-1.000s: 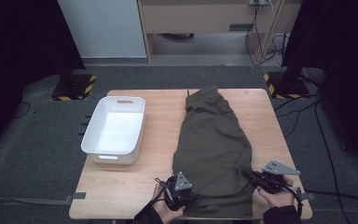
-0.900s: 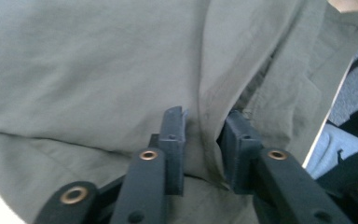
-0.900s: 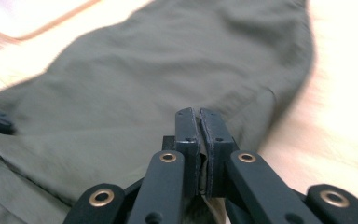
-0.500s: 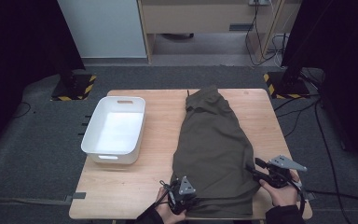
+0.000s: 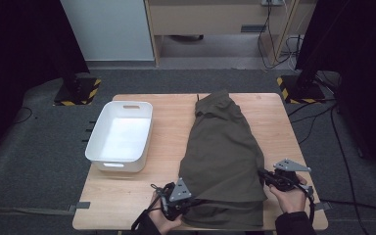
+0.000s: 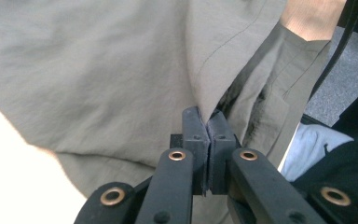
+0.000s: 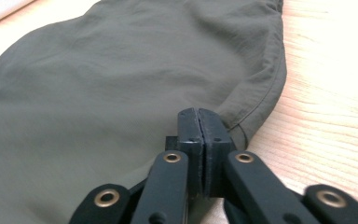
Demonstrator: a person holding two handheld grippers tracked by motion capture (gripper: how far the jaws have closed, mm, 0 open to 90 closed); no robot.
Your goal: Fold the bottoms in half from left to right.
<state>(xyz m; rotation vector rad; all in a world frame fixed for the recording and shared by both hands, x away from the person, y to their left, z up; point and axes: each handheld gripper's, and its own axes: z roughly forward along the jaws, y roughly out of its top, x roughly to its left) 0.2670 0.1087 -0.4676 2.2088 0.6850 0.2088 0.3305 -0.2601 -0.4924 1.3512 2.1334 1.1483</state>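
**Gripping the near hem of the olive garment, fold not yet begun**

Starting at the left: white plastic bin point(image 5: 121, 136) standing left of the garment, well apart from it, with nothing visible inside. Olive-green garment point(image 5: 223, 152) laid lengthwise down the wooden table point(image 5: 169, 110), far end reaching toward the table's far edge, near end hanging close to the person's side.

At the garment's near-left corner, left gripper point(image 5: 183, 204) with jaws just closed, pads pinched together on an edge of the fabric point(image 6: 223, 100); in the left gripper view, cloth drawn up into a ridge between the pads, so a grip on the garment, slightly lifted off the table.

At the garment's near-right edge, right gripper point(image 5: 263, 174) with jaws likewise just closed; in the right gripper view point(image 7: 199, 122), pads pressed tight right at the stitched hem, apparently nipping its edge, though how much cloth sits between them hard to tell.

Judged progress: early. Done so far: garment spread flat, both near corners seized. Left to do, probably: lifting the near end, carrying it toward the far end for a fold, then perhaps placing the folded piece into the bin.
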